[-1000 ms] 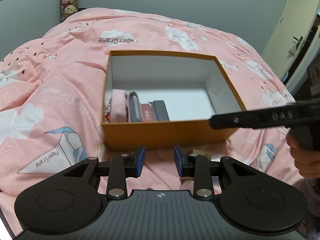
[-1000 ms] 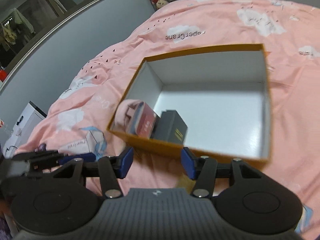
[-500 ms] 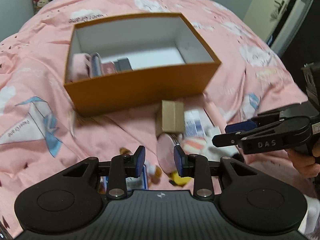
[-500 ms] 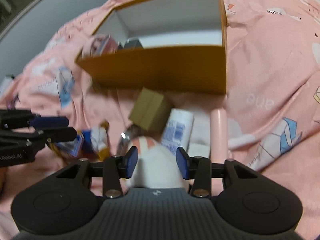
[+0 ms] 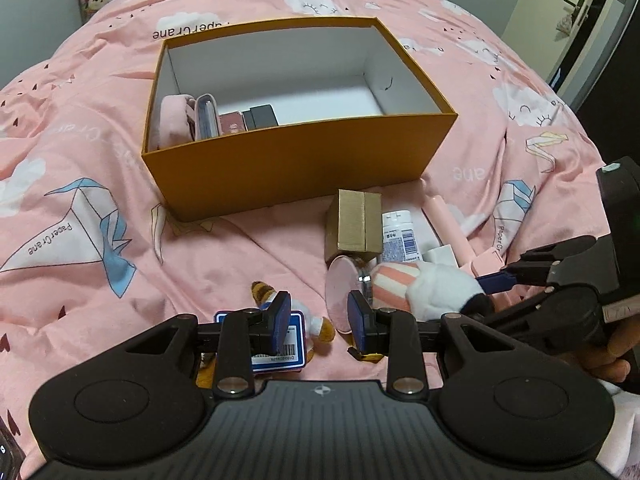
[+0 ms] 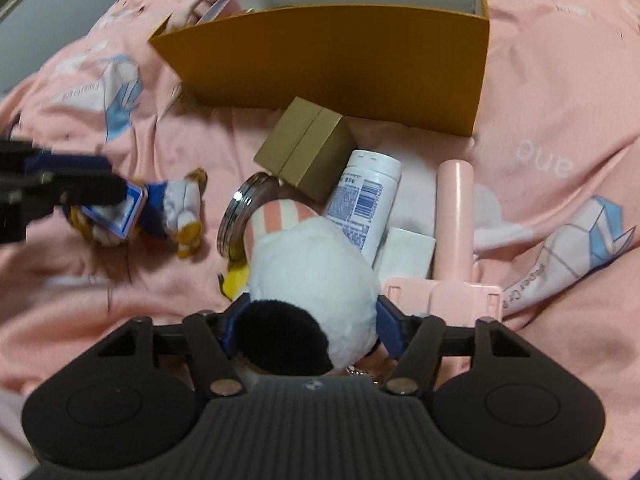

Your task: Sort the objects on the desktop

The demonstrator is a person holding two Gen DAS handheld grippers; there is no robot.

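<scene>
An orange box (image 5: 300, 168) with a white inside stands on the pink bedspread and holds a few items at its left end. In front of it lies a pile of loose objects. My right gripper (image 6: 308, 328) has its jaws opening, one on each side of a white plush toy (image 6: 312, 268) with a pink-striped part; the pads sit at its flanks and do not squeeze it. From the left wrist view, the right gripper (image 5: 486, 296) reaches that plush (image 5: 432, 284) from the right. My left gripper (image 5: 319, 318) hovers narrowly open over a small tiger plush with a blue card (image 5: 296, 332), nothing between its pads.
The pile holds a brown cardboard box (image 6: 304, 148), a white bottle (image 6: 364, 200), a pink tube (image 6: 454, 216), a round metal tin (image 6: 236, 216), a white block (image 6: 408, 254) and a pink holder (image 6: 444, 294). A door (image 5: 568, 4) is at far right.
Both grippers came back from over the orange box and dropped toward the pile. The right one sank around the white plush and its jaws widened; the left one settled over the tiger plush.
</scene>
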